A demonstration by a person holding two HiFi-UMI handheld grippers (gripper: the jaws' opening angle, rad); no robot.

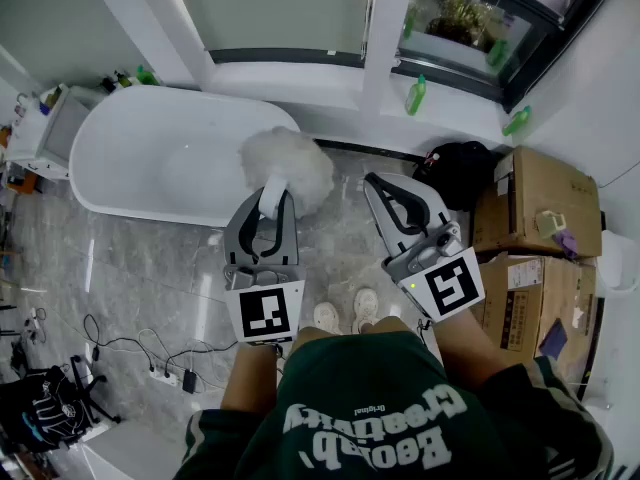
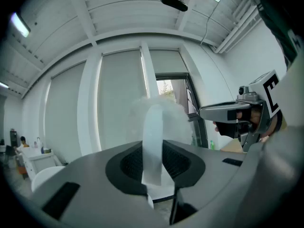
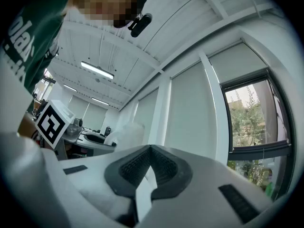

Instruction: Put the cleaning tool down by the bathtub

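Note:
The cleaning tool is a fluffy white duster (image 1: pixel 288 168) on a flat white handle (image 1: pixel 271 196). My left gripper (image 1: pixel 272 200) is shut on that handle, and the fluffy head hangs over the floor beside the right end of the white bathtub (image 1: pixel 150 153). In the left gripper view the handle (image 2: pixel 154 146) stands upright between the dark pads of the left gripper (image 2: pixel 153 148), with the fluffy head (image 2: pixel 156 110) above. My right gripper (image 1: pixel 380 183) is to the right, shut and empty. In its own view the right gripper (image 3: pixel 151 151) has its pads meeting on nothing.
Cardboard boxes (image 1: pixel 535 208) are stacked at the right, with a black bag (image 1: pixel 460 168) beside them. Green bottles (image 1: pixel 416 96) stand on the window ledge. A power strip with cables (image 1: pixel 165 368) lies on the marble floor at the lower left. The person's shoes (image 1: pixel 345 313) are below the grippers.

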